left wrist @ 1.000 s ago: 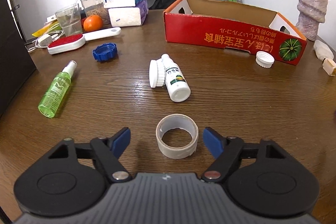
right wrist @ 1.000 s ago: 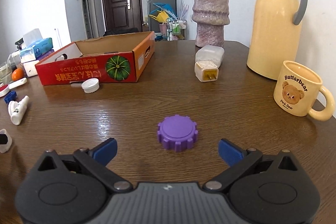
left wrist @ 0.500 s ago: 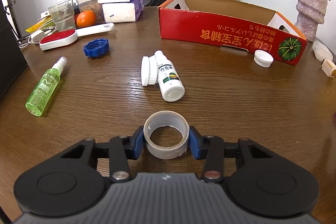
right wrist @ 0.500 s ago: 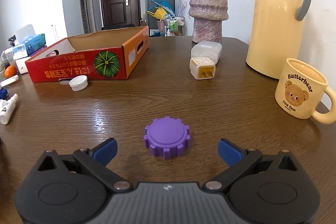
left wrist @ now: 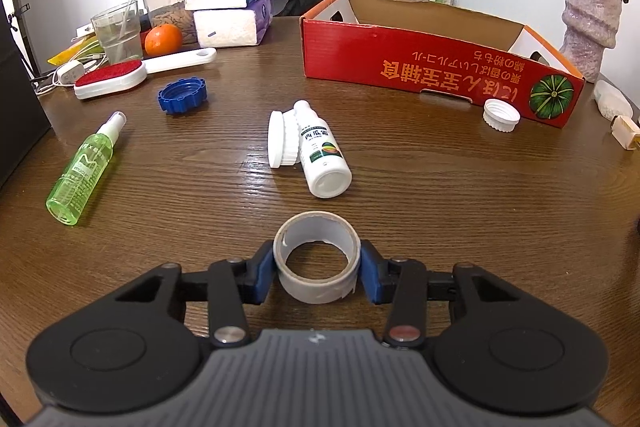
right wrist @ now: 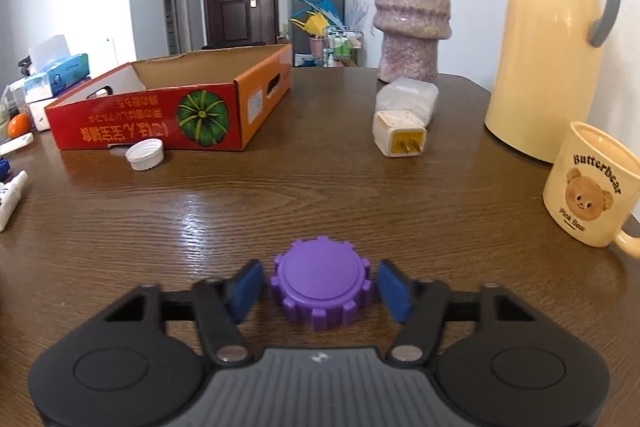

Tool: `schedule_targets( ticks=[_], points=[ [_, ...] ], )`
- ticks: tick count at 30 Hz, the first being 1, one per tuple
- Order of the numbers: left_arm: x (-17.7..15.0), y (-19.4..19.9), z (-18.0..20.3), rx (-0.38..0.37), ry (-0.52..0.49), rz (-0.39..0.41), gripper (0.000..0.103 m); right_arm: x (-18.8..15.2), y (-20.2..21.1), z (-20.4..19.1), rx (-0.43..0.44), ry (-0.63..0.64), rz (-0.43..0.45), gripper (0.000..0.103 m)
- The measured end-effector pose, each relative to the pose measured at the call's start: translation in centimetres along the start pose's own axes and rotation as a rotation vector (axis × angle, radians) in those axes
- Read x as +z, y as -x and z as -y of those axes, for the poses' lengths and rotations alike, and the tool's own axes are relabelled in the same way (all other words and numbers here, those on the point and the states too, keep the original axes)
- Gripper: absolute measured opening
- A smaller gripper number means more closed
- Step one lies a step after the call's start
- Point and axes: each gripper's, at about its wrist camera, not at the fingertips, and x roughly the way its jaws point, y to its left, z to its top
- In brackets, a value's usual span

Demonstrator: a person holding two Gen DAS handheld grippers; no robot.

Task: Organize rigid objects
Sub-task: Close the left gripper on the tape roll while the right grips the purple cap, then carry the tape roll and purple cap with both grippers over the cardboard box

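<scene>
Right wrist view is the interesting one: the purple cap [right wrist: 321,287] sits flat on the desk [right wrist: 320,199], dead centre between the two blue pads of the right gripper [right wrist: 319,287]. Jaws are closing on it, but I can see a sliver of gap on each side, so it's not pinched yet. The cap is round with notches, so no long axis to line up with; any angle works.

Over on the other side, the left gripper [left wrist: 318,273] is clamped on the tape roll [left wrist: 317,261], pads pressing its outer wall left and right, hole facing up, roll apparently resting on the desk.

What matters for the next move, I'd guess: the red cardboard box [right wrist: 172,107] lies ahead and to the left of the right gripper, and ahead and slightly right of the left gripper [left wrist: 436,59]. So both hands would travel forward and inward. The white bottle [left wrist: 320,151] lies right ahead of the left gripper, so I'd lift before moving.
</scene>
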Motion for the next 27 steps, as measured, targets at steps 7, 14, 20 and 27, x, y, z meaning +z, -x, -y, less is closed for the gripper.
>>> schedule_targets(
  ticks=[7, 14, 20, 27],
  points=[
    [0.2, 0.7, 0.0, -0.007, -0.003, 0.011, 0.044, 0.6, 1.3, -1.0, 0.037, 0.012, 0.033, 0.052],
    [1.3, 2.7, 0.1, -0.009, -0.015, 0.054, 0.044, 2.3, 3.2, -2.6, 0.076, 0.034, 0.074, 0.052],
    [2.6, 4.2, 0.2, -0.006, -0.026, 0.092, 0.044, 3.9, 4.0, -4.2, 0.105, 0.054, 0.094, 0.052],
    [4.3, 5.3, 1.1, -0.013, -0.045, 0.125, 0.044, 5.6, 4.8, -5.9, 0.141, 0.051, 0.125, 0.052]
  ],
)
